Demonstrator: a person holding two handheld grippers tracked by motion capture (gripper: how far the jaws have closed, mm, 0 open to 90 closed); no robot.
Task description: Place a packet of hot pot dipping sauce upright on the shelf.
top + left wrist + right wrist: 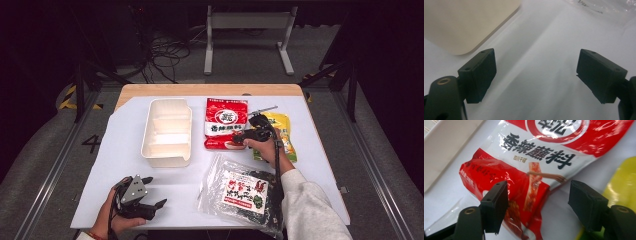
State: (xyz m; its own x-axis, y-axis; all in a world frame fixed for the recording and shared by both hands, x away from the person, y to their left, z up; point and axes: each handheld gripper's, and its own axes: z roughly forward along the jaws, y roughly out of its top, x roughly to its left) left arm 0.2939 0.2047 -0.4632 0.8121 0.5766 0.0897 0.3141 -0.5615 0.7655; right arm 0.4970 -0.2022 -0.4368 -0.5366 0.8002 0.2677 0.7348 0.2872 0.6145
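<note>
High view: white sheet (320,165) covering the table, wooden edge showing at the far side. Cream divided tray (167,131) left of centre, long axis running near to far. Red-and-white seasoning packet (225,123) just right of the tray, long axis likewise near to far. Yellow packet (280,135) further right, towards the right edge, partly under the right hand. Clear bag of dark snack with red-and-white label (243,192) at the near edge, right of centre. Right gripper (243,137) at the red packet's near right corner, pointing left across its short edge; left gripper (155,195) low near the near-left corner, well apart from every packet. Left gripper view: jaws spread wide over bare sheet, nothing between them; tray corner (461,22) ahead-left, bag edge (604,10) ahead-right. Right gripper view: jaws spread, straddling the near corner of the red packet (524,187), neither pad visibly touching it; tray wall (446,147) upper left, yellow packet (624,187) right. Judgement: right hand clearly nearer; packet lies directly between and ahead of its jaws, a corner pinch the likely next move.
</note>
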